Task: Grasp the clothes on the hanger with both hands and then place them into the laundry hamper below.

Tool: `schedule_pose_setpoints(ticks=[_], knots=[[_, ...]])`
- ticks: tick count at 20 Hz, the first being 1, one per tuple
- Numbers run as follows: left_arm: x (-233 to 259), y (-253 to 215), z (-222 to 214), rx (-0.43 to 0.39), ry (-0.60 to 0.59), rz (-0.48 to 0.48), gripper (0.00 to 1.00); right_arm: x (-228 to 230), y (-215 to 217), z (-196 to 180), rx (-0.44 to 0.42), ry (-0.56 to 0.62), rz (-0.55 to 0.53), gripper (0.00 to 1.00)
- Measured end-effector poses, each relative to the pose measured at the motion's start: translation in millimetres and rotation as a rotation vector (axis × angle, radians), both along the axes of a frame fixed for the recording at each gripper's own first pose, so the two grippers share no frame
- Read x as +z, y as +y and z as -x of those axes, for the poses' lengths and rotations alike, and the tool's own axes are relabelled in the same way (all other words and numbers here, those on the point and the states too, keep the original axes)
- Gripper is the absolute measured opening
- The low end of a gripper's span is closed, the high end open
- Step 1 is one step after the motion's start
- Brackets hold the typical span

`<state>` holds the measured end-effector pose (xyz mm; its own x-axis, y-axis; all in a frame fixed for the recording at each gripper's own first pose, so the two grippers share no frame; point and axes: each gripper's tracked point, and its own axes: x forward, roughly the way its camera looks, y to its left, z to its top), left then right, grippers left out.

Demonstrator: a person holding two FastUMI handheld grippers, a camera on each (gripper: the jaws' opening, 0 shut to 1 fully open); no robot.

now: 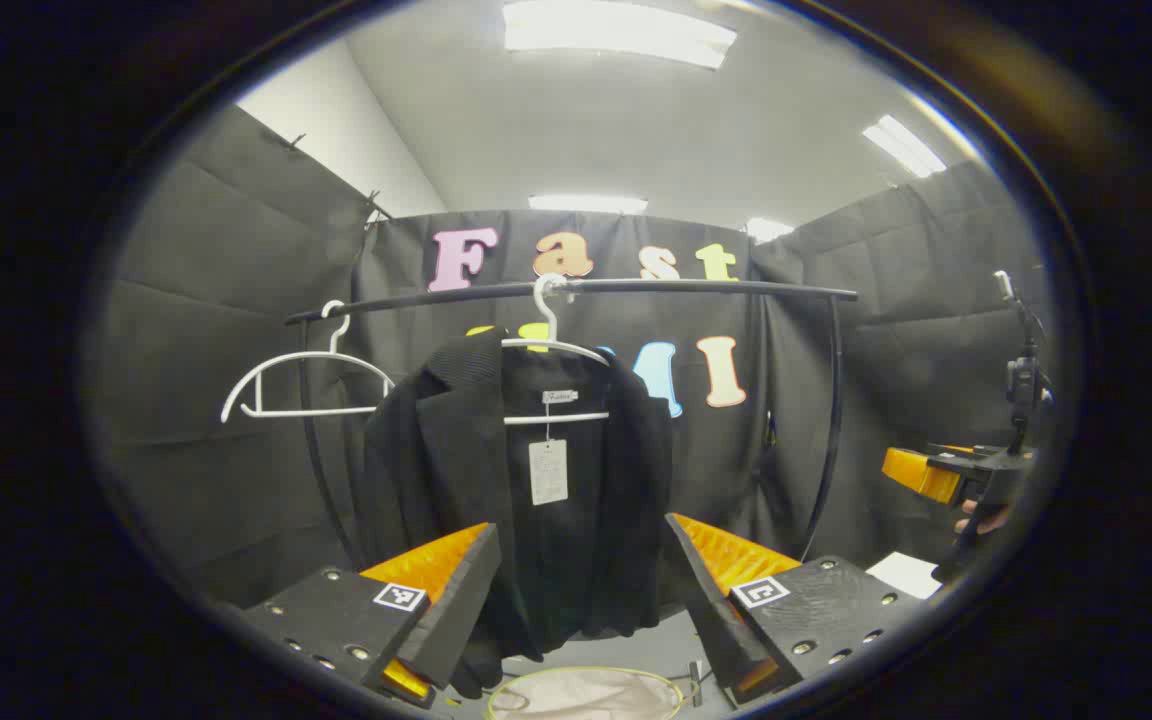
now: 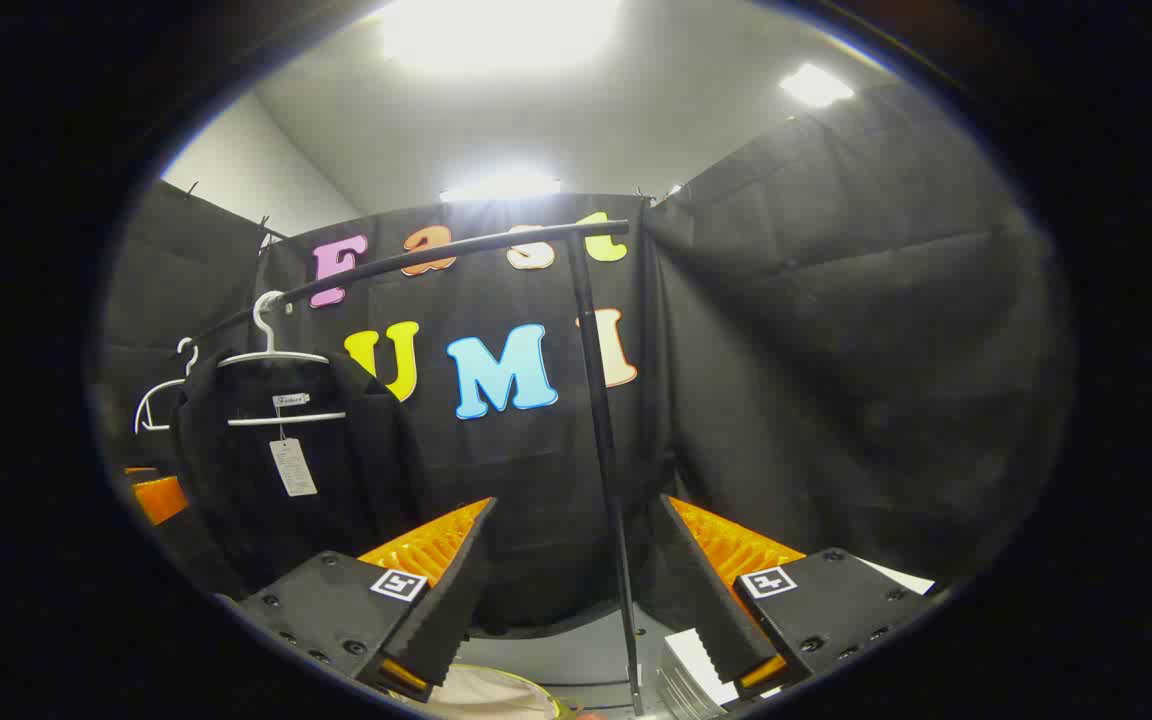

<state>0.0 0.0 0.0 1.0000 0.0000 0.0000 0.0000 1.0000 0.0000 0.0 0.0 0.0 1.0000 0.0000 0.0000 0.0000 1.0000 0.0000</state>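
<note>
1. From the left gripper view I have the black jacket point(image 1: 521, 490) dead ahead of my left gripper point(image 1: 581, 590), hanging on a white hanger point(image 1: 556, 350) from the black rail point(image 1: 576, 288). It hangs long axis vertical, collar up, hem down toward the floor.
2. In the right gripper view the jacket point(image 2: 286, 470) sits well off to the left of my right gripper point(image 2: 576, 590), which faces the rail's upright post point(image 2: 601, 450) instead. I judge the left gripper is the nearer and better lined up; the right must swing left before it can help.
3. The left gripper's jaws are spread wide and hold nothing. The jacket's lower part shows between the fingers but farther off, untouched as far as I can tell.
4. The right gripper's jaws are also wide apart and empty, with the post showing between them at a distance.
5. The hamper point(image 1: 586, 692) lies low and near, just below the jacket's hem, its pale rim showing between my left fingers.
6. A second, bare hanger point(image 1: 301, 385) hangs left of the jacket; I should avoid it.
</note>
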Motion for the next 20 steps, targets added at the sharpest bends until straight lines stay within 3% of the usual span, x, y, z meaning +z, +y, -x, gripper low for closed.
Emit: schedule_pose_setpoints(ticks=[7,20], knots=[[-3.6,1.5,0.1,-0.007,0.003,-0.043,0.96,-5.2,21.9,-4.8,0.033,0.005,0.012,0.98],[-36.6,47.7,7.8,0.094,0.049,0.039,0.96,-18.7,58.7,-13.1,0.096,0.074,0.011,0.98]])
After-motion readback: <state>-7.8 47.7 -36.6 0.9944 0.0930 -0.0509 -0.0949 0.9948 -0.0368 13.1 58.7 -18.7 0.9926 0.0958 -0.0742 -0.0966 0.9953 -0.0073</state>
